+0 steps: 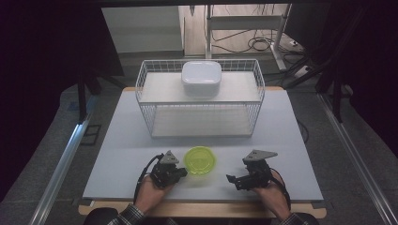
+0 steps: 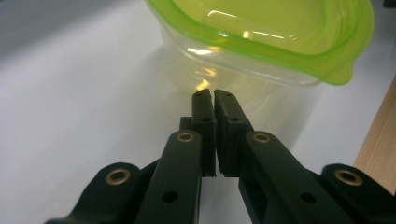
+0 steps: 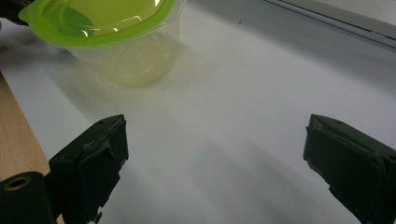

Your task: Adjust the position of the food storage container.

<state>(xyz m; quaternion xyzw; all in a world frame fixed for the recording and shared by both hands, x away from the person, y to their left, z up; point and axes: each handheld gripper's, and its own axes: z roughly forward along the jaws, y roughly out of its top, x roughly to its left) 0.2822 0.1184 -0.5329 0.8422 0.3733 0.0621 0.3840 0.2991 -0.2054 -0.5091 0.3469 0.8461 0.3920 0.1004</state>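
left gripper [image 1: 182, 172]: in my left hand [image 1: 152, 190], jaws pressed together with a hairline slit, nothing between them. In the left gripper view the tips sit just short of the container wall; contact or a small gap, can't tell.
right gripper [image 1: 230, 178]: in my right hand [image 1: 272, 193], jaws spread wide, empty, pointing toward the container but well apart from it.
container [image 1: 200, 161]: clear tub with a lime green lid [image 2: 280, 32], lid on, standing on the mat near my edge, between the two grippers and closer to the left one.
hidden/cut off: container's far side runs out of frame in both gripper views. Contents not readable through the wall. My forearms are cropped at the bottom of the high view.
rack [image 1: 200, 98]: white wire basket shelf, far half of the mat, two levels.
white box [image 1: 202, 78]: rounded, lidded, on the top level, centred toward the back.
surface: pale grey mat [image 1: 122, 150] over a wooden table [image 3: 16, 144]; wood shows at the near edge.
room: dim, dark drapes at both sides, cables [image 1: 256, 42] on the floor behind, metal rails [image 1: 61, 164] alongside the table.
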